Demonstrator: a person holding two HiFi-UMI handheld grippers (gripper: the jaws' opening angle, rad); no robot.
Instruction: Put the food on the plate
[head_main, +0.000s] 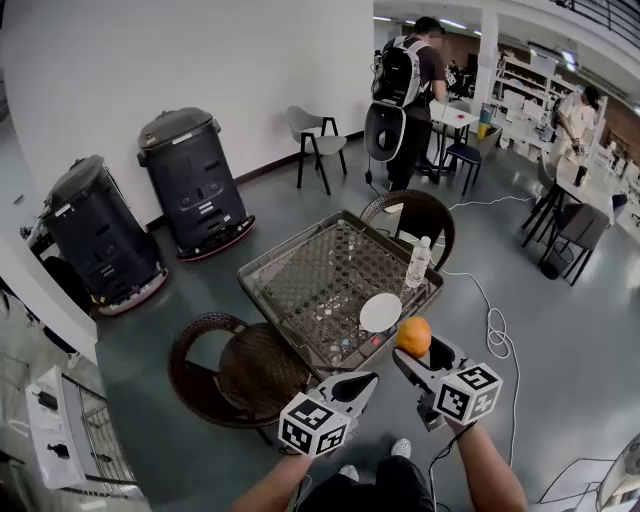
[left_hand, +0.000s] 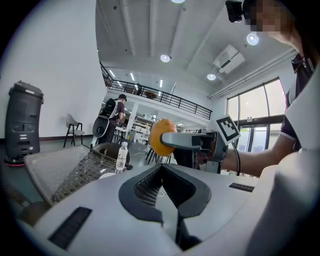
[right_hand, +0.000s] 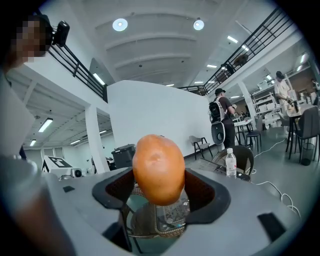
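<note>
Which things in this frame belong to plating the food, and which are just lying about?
In the job: orange round fruit, clamped in the right gripper; white round plate on the glass-topped table.
Lying about: clear plastic water bottle; dark wicker chairs; black bin-shaped machines.

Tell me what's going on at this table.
A person at the mesh-topped table holds a gripper in each hand. The right gripper is shut on an orange fruit, held in the air by the table's near corner, just beside the white plate. The fruit is not on the plate yet. The left gripper is shut with nothing in it, held low beside the right one.
</note>
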